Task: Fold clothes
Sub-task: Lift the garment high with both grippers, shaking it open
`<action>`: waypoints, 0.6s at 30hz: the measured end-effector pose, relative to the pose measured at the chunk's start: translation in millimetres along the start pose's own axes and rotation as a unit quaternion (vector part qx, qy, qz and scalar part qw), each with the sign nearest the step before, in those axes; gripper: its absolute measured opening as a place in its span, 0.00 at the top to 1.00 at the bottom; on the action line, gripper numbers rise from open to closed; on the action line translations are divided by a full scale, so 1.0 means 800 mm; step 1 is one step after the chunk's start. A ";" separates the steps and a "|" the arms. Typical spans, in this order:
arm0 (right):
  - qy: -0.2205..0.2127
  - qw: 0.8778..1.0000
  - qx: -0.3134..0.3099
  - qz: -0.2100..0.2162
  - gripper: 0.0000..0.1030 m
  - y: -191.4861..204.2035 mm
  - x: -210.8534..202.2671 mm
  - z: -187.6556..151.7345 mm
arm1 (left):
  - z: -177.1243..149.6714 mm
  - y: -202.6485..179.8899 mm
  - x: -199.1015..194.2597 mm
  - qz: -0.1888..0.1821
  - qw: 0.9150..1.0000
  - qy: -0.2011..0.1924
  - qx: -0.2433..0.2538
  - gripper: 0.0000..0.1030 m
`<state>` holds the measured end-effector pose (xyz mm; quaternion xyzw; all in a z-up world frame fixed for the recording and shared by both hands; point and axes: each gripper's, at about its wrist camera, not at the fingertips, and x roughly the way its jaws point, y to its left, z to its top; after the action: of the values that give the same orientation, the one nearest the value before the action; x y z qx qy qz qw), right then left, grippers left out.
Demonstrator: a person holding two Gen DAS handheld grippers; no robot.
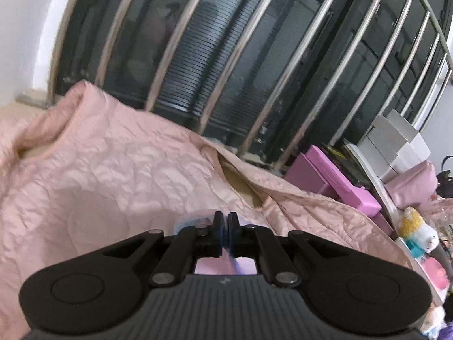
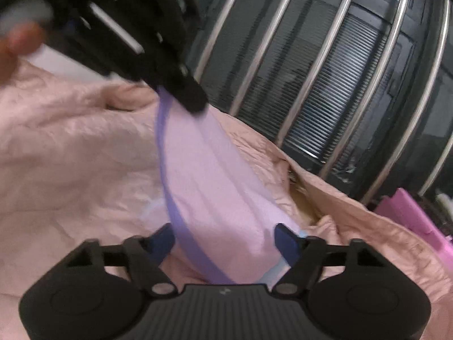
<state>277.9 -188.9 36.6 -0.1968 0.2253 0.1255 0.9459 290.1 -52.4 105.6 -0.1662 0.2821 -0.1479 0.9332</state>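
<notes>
Pink quilted bedding [image 1: 107,170] covers the bed below a dark window fenced with steel bars [image 1: 283,65], and this wrinkled spread is the working surface. At the far left of the right wrist view, a blurred hand [image 2: 11,48] carries the left gripper [image 1: 225,233], whose jaws are pressed together on a lilac garment [image 2: 215,192] with a darker purple trim; in its own view only a sliver of that cloth shows between and behind the fingers. The garment hangs from that pinch down toward the bedding, lifted rather than laid flat. Further right, the right gripper [image 2: 226,239] stands wide, its blue-padded fingers [image 2: 287,240] flanking the lower part of the cloth without closing on it. Beyond, at the right edge, sit pink boxes [image 1: 339,181], grey boxes [image 1: 396,141] and a plush toy [image 1: 419,232].

My judgement: the garment is being held up for a second grasp. The next move calls for the right jaws to close on a lower edge or corner, so the cloth can be spread or doubled over.

No brand, label or readable writing shows; a small pale mark on each gripper body is too blurred to read.
</notes>
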 end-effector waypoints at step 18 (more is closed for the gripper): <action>-0.201 0.977 0.050 -0.047 0.97 -0.067 -0.378 0.165 | 0.084 -0.147 -0.362 -0.048 0.983 -0.166 0.063 0.97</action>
<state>83.1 -224.9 305.4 -0.1305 0.0267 0.1067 0.9853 76.6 -36.3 342.5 -0.1427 0.1047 -0.1799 0.9676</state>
